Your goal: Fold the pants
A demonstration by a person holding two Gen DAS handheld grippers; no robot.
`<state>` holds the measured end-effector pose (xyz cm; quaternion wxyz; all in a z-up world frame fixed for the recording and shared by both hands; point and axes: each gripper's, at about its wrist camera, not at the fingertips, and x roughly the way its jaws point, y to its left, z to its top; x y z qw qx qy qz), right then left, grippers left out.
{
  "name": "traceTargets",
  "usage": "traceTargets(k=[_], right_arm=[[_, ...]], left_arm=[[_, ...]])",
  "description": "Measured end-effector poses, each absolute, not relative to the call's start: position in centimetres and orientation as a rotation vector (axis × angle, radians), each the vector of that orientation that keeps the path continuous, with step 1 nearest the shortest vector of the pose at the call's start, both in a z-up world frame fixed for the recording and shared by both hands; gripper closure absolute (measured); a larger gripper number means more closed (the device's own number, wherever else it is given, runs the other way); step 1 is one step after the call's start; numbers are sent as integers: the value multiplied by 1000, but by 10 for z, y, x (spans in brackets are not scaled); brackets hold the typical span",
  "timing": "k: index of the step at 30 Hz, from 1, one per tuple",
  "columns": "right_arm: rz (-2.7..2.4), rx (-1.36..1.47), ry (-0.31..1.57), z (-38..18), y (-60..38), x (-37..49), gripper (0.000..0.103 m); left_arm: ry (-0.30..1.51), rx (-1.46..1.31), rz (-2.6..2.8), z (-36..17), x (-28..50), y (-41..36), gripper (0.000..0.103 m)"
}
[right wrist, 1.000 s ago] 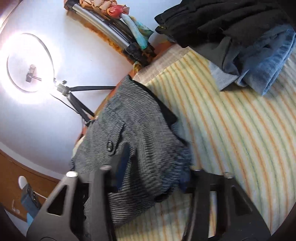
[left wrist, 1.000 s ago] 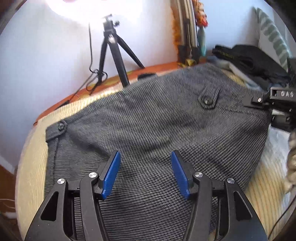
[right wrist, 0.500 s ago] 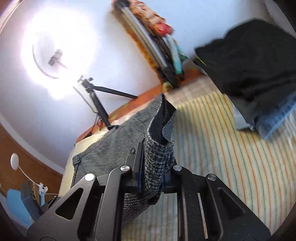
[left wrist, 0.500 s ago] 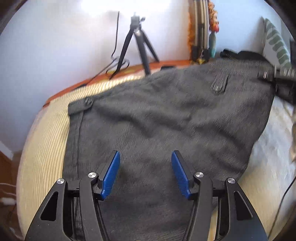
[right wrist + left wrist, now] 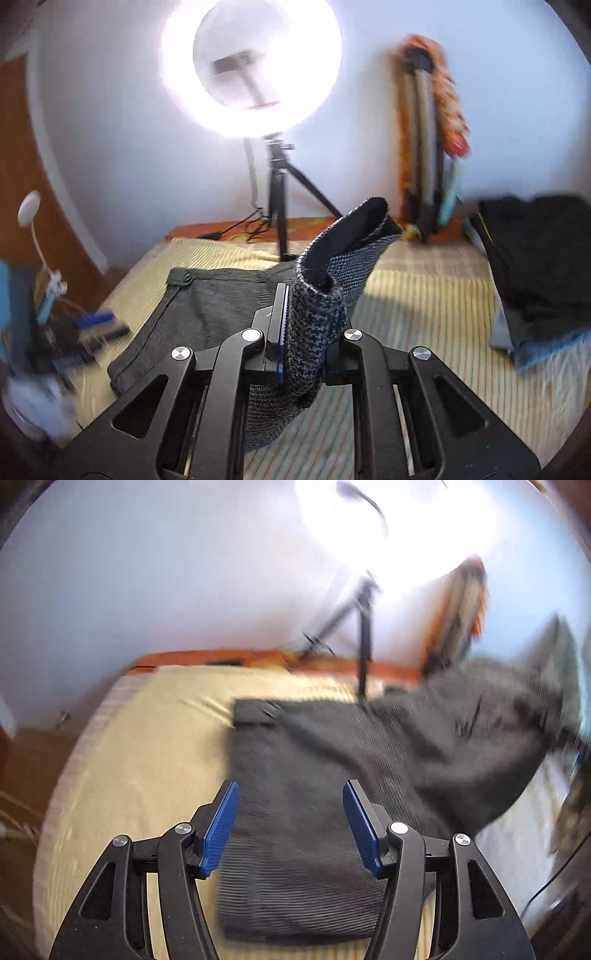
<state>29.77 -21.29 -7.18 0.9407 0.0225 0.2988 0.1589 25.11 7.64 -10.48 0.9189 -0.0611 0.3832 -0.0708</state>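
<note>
The grey checked pants [image 5: 314, 775] lie on the striped yellow bed cover [image 5: 147, 757]. Their left part is flat; their right part is lifted off the bed. My left gripper [image 5: 290, 827] is open and empty, hovering over the near, flat part of the pants. My right gripper [image 5: 306, 332] is shut on a bunched edge of the pants [image 5: 317, 310], which stands up between the jaws with its black lining showing. The flat rest of the pants [image 5: 207, 306] trails to the left in the right wrist view.
A ring light [image 5: 251, 66] on a black tripod [image 5: 279, 206] stands at the bed's far edge. A stack of dark and blue clothes [image 5: 539, 266] lies at the right. Rolled mats [image 5: 428, 147] lean on the wall. Floor clutter [image 5: 55, 325] lies left of the bed.
My right gripper closed on the pants' edge and lifted it up, swinging toward the ring light. My left gripper drew back and to the left over the pants, staying open.
</note>
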Motion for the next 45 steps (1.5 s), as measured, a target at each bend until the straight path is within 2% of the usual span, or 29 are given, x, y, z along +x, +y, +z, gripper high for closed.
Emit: traceTargets(k=[5,11,26,32,37,45], right_arm=[[378,-112,599,-64,-159,291,89],[469,-290,612,-73,-88,278,89],[654,-715,704,-176,69,243,91],[681,-650,726,-174,64,251,88],[783,-472,740,-153,37,244,73],[754,-106,757,-129,-70,231,70]], left_arm=[[745,-240,-2,-96,247,141,44],[756,-253,51,-104,242,164,44],[710,-312,109,-98,229,210,44],[712,-316,105,-99,229,213,44],[719,-289,69,-99,231,199,44],[762,-229,-36,-105,242,151,44]])
